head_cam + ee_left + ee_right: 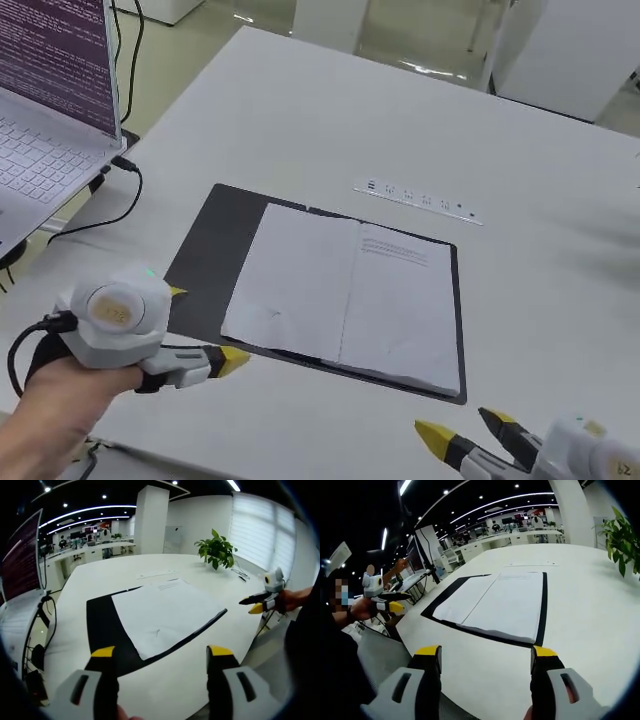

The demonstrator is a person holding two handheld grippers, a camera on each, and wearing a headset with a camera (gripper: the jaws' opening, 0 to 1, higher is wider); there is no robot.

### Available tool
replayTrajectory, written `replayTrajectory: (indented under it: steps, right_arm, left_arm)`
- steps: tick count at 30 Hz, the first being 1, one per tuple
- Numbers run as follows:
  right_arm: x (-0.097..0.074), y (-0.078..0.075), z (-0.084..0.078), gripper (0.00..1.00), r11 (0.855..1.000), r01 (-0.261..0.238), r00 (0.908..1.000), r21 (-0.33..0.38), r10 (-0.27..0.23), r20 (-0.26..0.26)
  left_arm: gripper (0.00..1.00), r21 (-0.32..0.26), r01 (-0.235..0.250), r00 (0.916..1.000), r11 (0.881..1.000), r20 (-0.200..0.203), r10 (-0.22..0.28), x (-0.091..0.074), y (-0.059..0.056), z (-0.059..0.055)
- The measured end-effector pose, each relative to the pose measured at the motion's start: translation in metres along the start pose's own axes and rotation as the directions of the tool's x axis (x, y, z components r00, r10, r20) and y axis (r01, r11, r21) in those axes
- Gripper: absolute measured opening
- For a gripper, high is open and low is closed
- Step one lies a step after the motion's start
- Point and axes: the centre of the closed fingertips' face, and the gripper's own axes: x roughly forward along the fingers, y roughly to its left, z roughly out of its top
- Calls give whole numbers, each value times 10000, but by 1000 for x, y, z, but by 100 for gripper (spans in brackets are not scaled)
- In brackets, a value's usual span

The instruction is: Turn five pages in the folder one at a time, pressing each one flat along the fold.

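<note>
- Folder [195, 265] with a dark cover lies open and flat on the white surface [330, 110], its near edge close to the front edge of the surface.
- Two white pages face up in the folder. The left page [295, 280] is nearly blank, and the right page [400, 300] has a few lines of small print at its top. The fold runs between them.
- A broad band of bare dark cover shows to the left of the left page.
- Held in a hand [50, 410], the left gripper [205, 327] sits at the folder's near left corner. Its yellow-tipped fingers [232, 360] are spread wide with nothing between them. One tip overlaps the cover's edge in the head view, but I cannot tell whether it touches.
- In the left gripper view, the left gripper [161, 651] points across that corner toward the pages.
- At the bottom right of the head view, the right gripper [465, 425] is off the folder's near right corner and apart from it. Its fingers [432, 434] are parted and empty.
- In the right gripper view, the right gripper [486, 651] faces the folder's near edge.
- An open laptop [50, 110] stands at the left of the surface with text on its screen. A black cable [122, 205] curves out from its side.
- A flat white strip [418, 200] lies just beyond the folder's far edge.
- A potted plant [217, 552] stands at the far side of the surface.
</note>
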Motion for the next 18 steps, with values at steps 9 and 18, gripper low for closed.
replayTrajectory:
  steps: [9,18]
  right_arm:
    - [-5,-3,0,71,9995,20,10000,302,-21,21]
    - [-5,-3,3,71,9999,65,10000,131,-65,16]
  left_arm:
    - [69,-11,88,9999,10000,52,-88,8,-3,8]
    - [69,-4,167,9998,9999,79,-167,13,-8,10]
